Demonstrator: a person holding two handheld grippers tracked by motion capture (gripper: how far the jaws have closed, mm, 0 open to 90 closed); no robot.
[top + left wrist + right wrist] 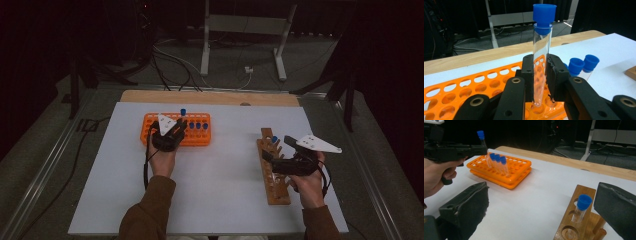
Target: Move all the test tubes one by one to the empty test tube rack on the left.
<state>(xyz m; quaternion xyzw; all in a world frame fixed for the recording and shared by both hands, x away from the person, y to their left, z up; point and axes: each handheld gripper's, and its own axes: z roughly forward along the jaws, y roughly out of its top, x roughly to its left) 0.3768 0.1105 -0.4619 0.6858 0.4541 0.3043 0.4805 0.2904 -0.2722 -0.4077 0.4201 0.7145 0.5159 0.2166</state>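
My left gripper (541,72) is shut on a clear test tube with a blue cap (541,37). The tube stands upright, its rounded bottom down at a hole of the orange rack (474,87). From above, the left gripper (172,131) sits over that orange rack (200,137), with the held tube's cap (183,112) sticking up. Three more capped tubes (499,161) stand in the rack beside it. My right gripper (542,192) is open over the near end of a wooden rack (584,191), which holds one blue-capped tube (581,207).
The white board (220,200) lies on a wooden tabletop (210,97) whose far edge shows behind it. The wooden rack (278,192) runs front to back at the right. Between the two racks the board is bare. Cables and a stand's legs lie on the floor beyond.
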